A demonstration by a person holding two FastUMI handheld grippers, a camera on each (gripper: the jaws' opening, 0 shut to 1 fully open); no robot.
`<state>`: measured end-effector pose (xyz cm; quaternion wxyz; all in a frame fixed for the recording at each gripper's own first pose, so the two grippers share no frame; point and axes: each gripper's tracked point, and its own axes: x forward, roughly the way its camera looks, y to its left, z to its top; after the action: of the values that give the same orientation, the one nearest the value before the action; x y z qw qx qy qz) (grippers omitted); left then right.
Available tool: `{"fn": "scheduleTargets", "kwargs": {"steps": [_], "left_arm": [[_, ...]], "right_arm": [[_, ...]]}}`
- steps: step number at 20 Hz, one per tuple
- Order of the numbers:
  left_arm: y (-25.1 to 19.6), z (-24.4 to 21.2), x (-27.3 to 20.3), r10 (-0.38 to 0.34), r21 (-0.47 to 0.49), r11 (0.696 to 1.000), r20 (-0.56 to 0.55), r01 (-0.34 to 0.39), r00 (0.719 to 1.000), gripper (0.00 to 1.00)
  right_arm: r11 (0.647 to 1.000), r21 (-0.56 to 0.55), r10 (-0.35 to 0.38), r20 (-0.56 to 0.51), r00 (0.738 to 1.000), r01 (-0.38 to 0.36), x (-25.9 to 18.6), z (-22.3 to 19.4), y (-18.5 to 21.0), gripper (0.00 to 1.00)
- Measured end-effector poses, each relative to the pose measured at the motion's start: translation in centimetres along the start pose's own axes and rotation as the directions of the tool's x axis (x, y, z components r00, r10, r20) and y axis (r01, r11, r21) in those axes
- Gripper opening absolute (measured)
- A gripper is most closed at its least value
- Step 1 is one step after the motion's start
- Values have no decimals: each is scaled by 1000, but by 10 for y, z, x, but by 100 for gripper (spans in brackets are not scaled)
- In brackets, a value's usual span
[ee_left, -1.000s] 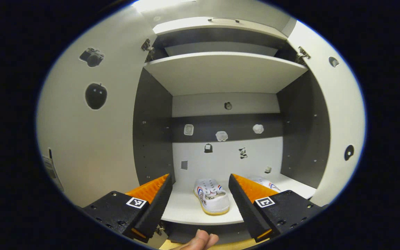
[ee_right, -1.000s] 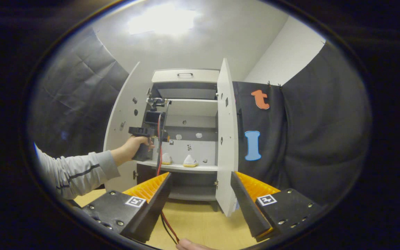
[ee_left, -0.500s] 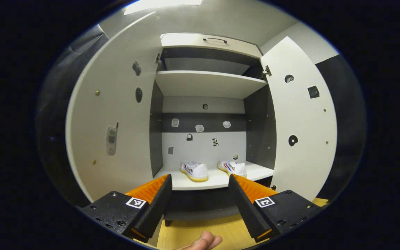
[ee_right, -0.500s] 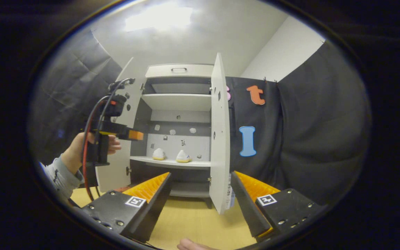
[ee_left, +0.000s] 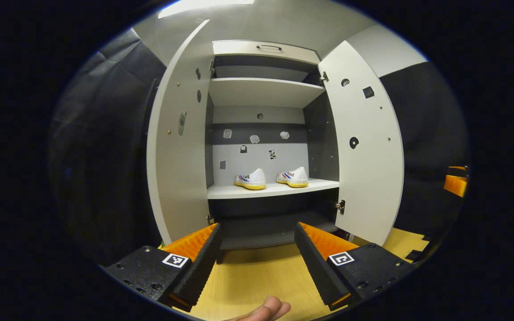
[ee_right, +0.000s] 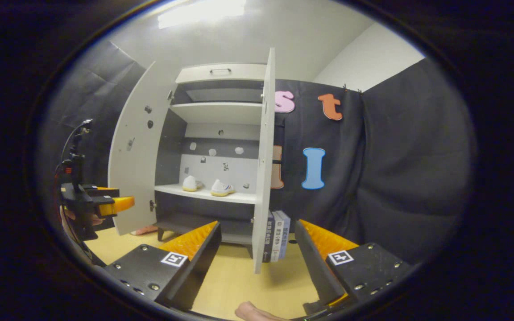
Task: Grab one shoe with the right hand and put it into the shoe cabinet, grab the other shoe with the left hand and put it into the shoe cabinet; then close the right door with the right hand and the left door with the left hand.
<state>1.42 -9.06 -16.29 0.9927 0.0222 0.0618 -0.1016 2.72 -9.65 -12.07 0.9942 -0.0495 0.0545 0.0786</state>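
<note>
Gripper retreated, flat-panelled cabinet, shoes shelved

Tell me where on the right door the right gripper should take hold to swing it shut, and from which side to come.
Probably the free vertical edge of the right door, around mid-height, farthest from the hinges. It stands wide open, edge-on to the right gripper, whose fingers stand apart. Come from its outer face, by the books, and push toward the shoes.

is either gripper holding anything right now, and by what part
Nothing is held. The left gripper and the right gripper are both open, and both shoes sit on the cabinet shelf.
</note>
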Motion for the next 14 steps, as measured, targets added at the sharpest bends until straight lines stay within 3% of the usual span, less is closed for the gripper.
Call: {"fn": "scheduleTargets", "kwargs": {"steps": [6, 8, 14], "left_arm": [[33, -27, -6, 75, -8, 997, -45, -76, 996, 99], [37, -32, -9, 87, -1, 996, -49, -87, 995, 99], [41, -16, -25, 101, 20, 995, 1, -101, 995, 99]], "right_arm": [[993, 47, 112, -107, 988, -108, 28, 7, -25, 99], [990, 90, 115, -123, 986, -104, 41, 9, -43, 98], [989, 147, 33, -167, 985, -8, 116, 27, -105, 99]]}}
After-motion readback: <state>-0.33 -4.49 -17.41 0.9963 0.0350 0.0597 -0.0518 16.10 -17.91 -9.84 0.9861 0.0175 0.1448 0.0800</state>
